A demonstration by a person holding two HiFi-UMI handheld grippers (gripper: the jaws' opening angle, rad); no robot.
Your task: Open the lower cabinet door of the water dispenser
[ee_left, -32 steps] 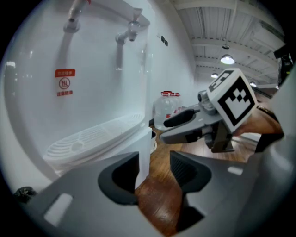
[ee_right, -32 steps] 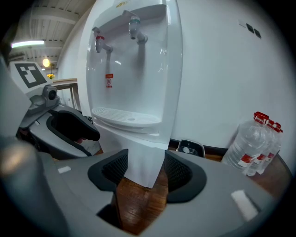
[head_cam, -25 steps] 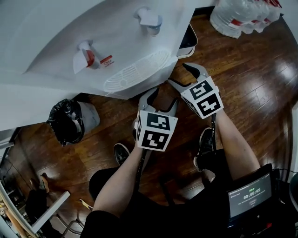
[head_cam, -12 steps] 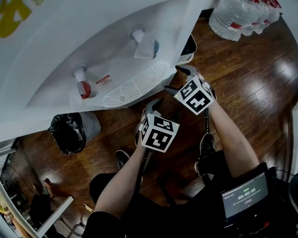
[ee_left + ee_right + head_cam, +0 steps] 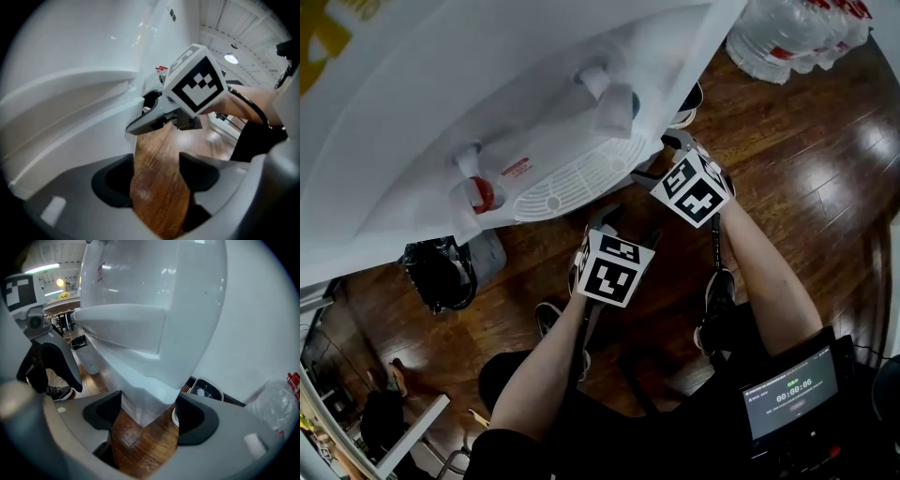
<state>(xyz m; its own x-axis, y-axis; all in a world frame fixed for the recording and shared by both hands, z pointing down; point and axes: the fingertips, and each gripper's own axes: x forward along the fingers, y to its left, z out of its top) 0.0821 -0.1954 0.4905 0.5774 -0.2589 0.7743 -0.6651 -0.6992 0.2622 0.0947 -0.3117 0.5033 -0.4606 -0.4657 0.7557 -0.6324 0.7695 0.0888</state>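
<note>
Head view has a bin (image 5: 441,267) lined with a black bag at the far left on the wooden floor (image 5: 806,178). Next to it stands the white water dispenser (image 5: 469,94), seen from above, with a red tap (image 5: 480,194), a blue tap (image 5: 619,103) and a slotted drip tray (image 5: 572,183). Its lower cabinet lies under that tray. In the right gripper view the cabinet is a plain white corner (image 5: 147,397), and no door edge can be made out.

The left gripper (image 5: 623,225) points steeply down just in front of the tray. Its jaws are spread wide after just opening, with only floor between them (image 5: 157,180). The right gripper (image 5: 661,157) sits to its right, close to the dispenser's corner and tilted down too. Its jaws are also wide apart, having just eased in slightly, and grip nothing (image 5: 150,416).
</note>
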